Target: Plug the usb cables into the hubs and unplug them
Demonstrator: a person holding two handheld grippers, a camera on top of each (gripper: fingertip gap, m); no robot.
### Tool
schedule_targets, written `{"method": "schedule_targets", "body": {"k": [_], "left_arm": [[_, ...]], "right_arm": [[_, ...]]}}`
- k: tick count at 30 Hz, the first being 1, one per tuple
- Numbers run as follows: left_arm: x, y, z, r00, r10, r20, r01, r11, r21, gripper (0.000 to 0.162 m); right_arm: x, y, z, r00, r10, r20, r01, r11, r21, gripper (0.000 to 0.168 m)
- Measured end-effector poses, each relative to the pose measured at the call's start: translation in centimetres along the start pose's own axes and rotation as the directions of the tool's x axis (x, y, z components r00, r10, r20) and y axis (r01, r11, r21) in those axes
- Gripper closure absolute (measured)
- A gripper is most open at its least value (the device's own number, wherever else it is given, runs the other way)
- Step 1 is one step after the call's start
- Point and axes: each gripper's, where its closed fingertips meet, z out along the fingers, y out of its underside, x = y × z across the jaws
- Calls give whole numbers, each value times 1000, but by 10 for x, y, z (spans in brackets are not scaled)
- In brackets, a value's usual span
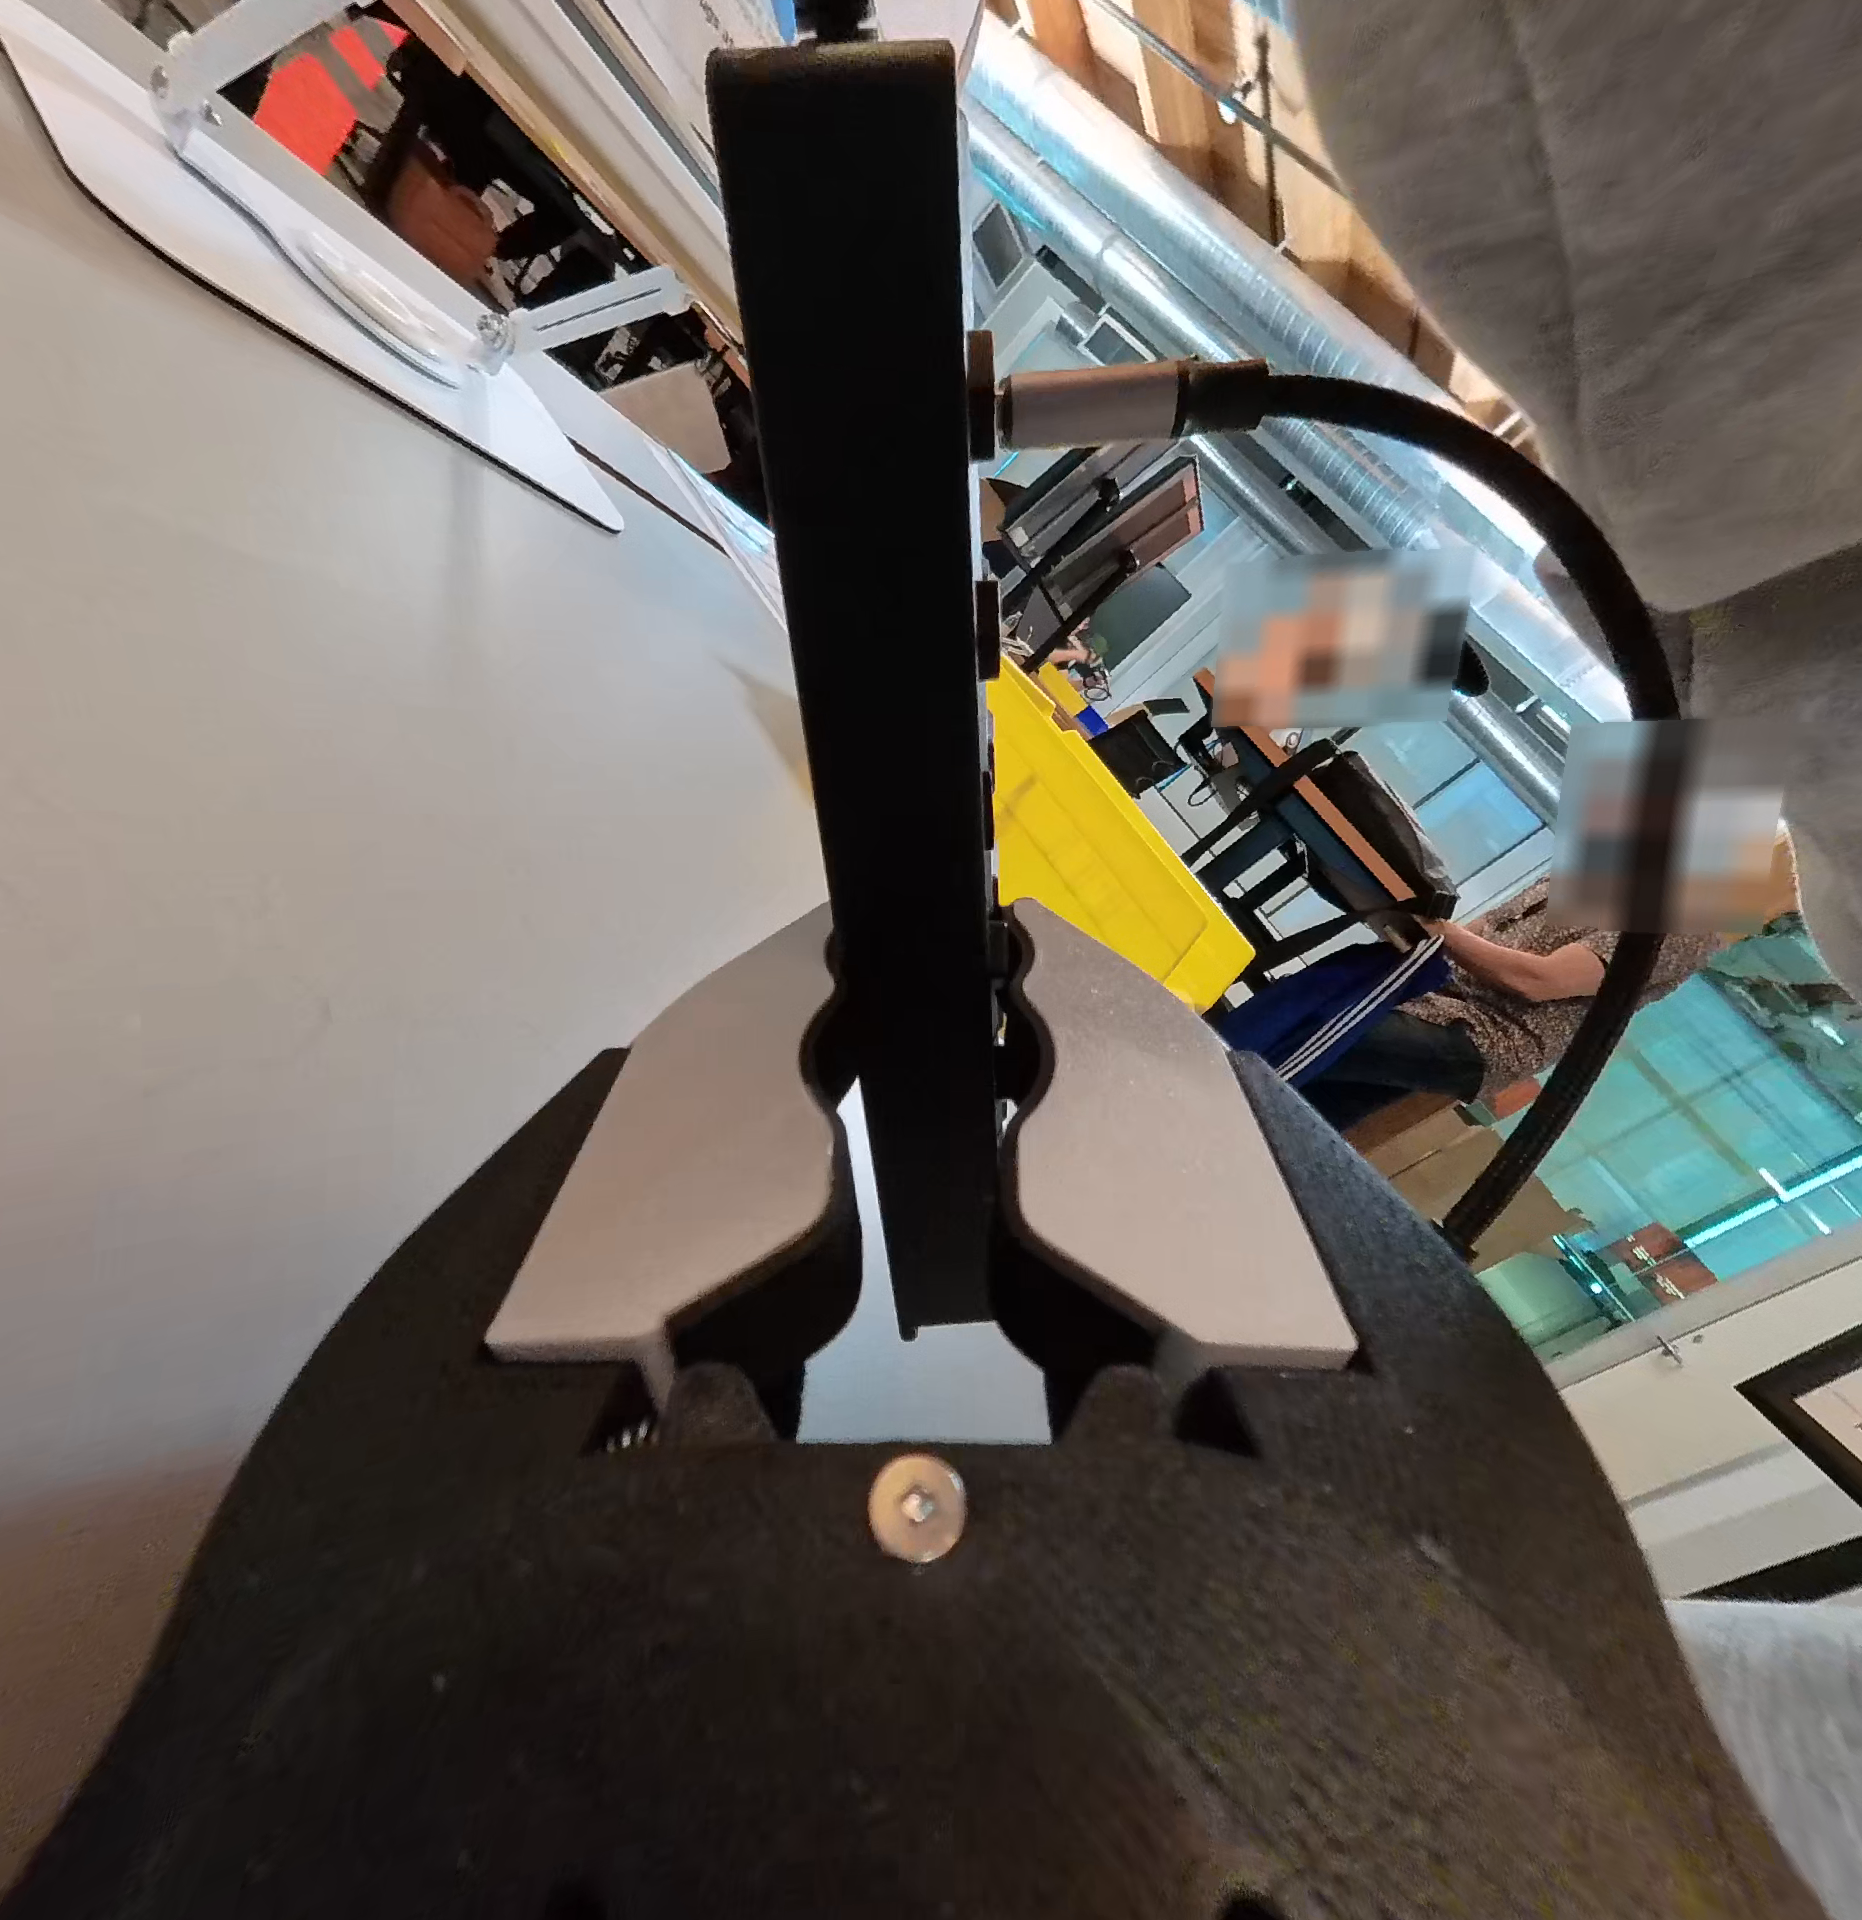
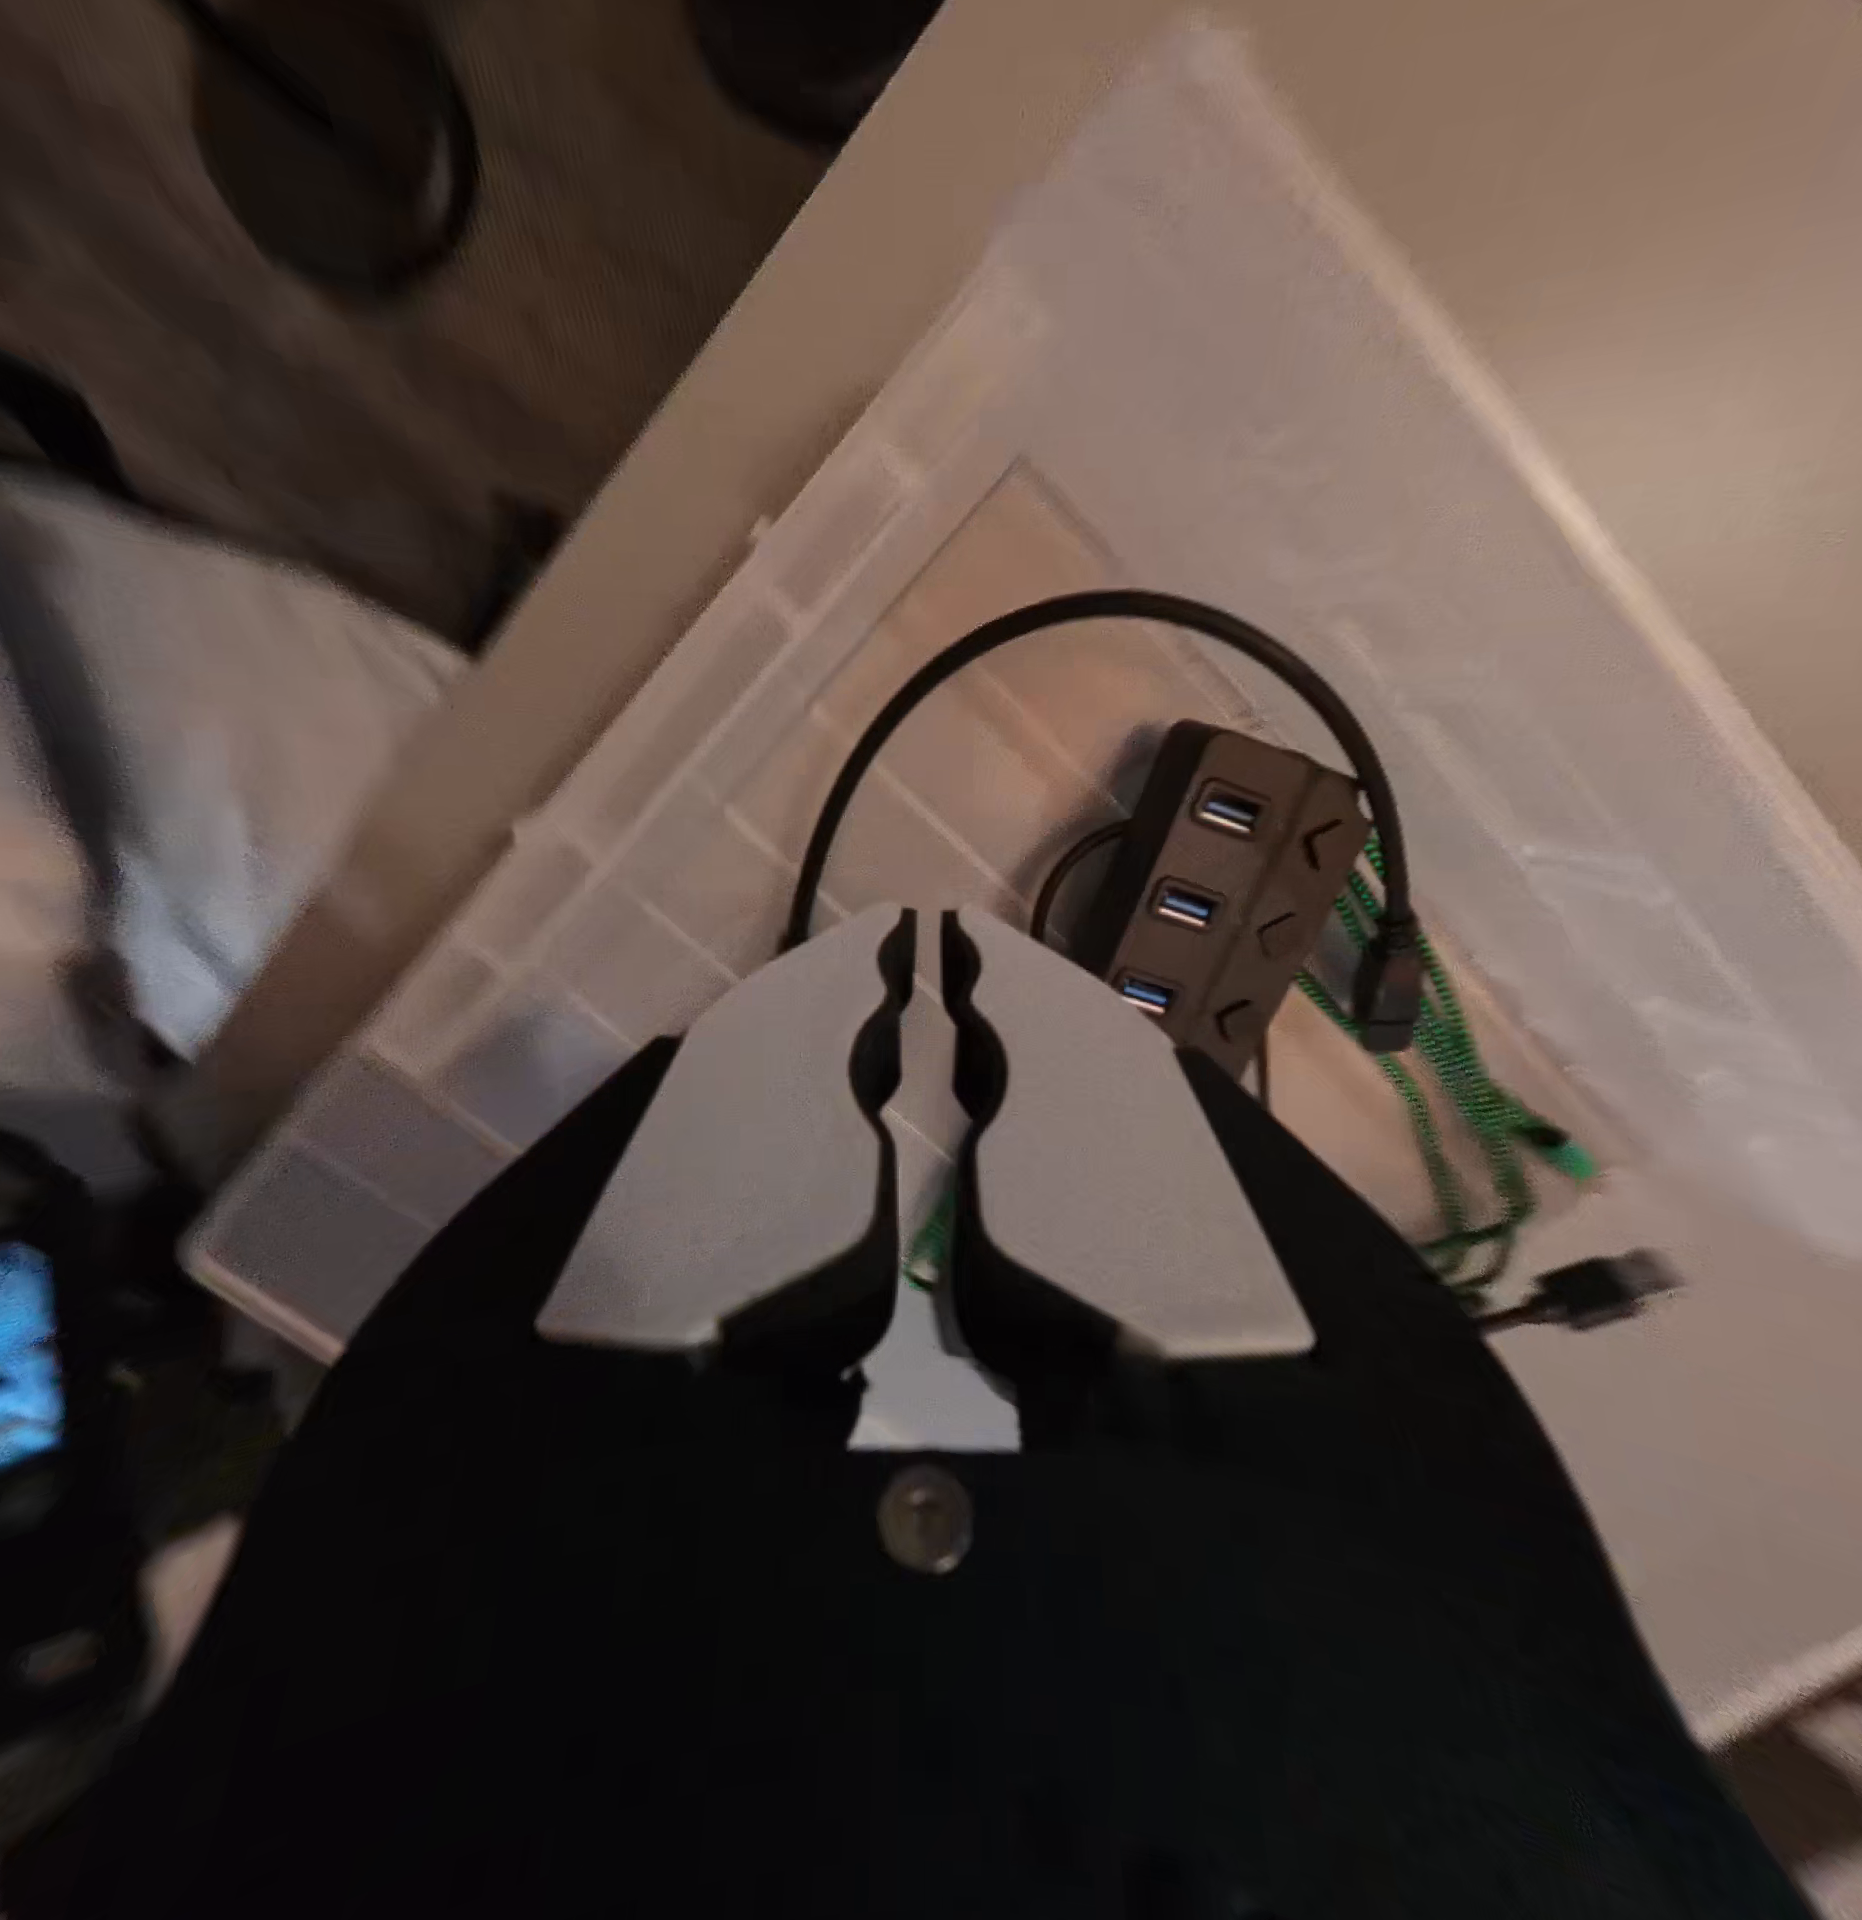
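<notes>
In the left wrist view my left gripper (image 1: 922, 925) is shut on a long black hub (image 1: 854, 520), held on end between its fingers. A silver USB plug (image 1: 1093, 410) sits in a port on the hub's right side near the far end. Its black braided cable (image 1: 1592, 582) arcs right and down. In the right wrist view my right gripper (image 2: 927, 935) is shut, with nothing seen between its fingers. Just beyond its tips, to the right, a second black hub (image 2: 1218, 904) with three blue ports lies in a clear plastic bin (image 2: 1322, 468). A thin black cable (image 2: 1010, 623) loops over that hub.
A green braided cable (image 2: 1467, 1122) and a loose black USB plug (image 2: 1602, 1288) lie right of the hub in the bin. The bin rests on a white table (image 2: 1737, 260). The left view shows a yellow bin (image 1: 1103, 862), a grey sleeve (image 1: 1633, 260) and seated people behind. Spacing between my two grippers at the tips: around 30 cm.
</notes>
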Motion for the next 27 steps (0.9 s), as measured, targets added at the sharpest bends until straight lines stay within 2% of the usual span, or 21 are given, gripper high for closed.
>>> {"method": "schedule_targets", "body": {"k": [2, 3, 8, 12, 16, 18, 20, 24, 27], "left_arm": [[0, 0, 0, 1000, 3, 1, -3, 1000, -2, 138], [0, 1, 0, 1000, 4, 1, -4, 1000, -3, 138], [0, 1, 1, 1000, 3, 0, -3, 1000, -3, 138], [0, 1, 1, 1000, -3, -4, 3, 1000, -8, 138], [0, 2, 1, 1000, -3, -5, 3, 1000, -10, 138], [1, 2, 1, 1000, -4, -6, 4, 1000, -10, 138], [1, 2, 1, 1000, -3, -8, 3, 1000, -11, 138], [2, 3, 0, 1000, -3, -11, 3, 1000, -13, 138], [1, 3, 0, 1000, -4, -10, 4, 1000, -12, 138]], "right_arm": [[-6, 10, 4, 982, -182, -49, 180, 982, -50, 167], [-9, 14, 7, 975, -215, -49, 212, 975, -64, 167], [-25, 16, 23, 992, -102, 79, 107, 992, -71, 153], [-22, 18, 32, 988, -128, 81, 138, 983, -123, 149], [-28, 16, 47, 983, -100, 153, 126, 978, -168, 145], [-32, 18, 54, 979, -75, 191, 115, 972, -206, 146], [-34, 19, 57, 976, -58, 208, 104, 970, -219, 156], [-30, 2, 34, 981, -34, 190, 58, 991, -124, 163], [-21, -19, -9, 987, 33, 159, -43, 998, 55, 163]]}}
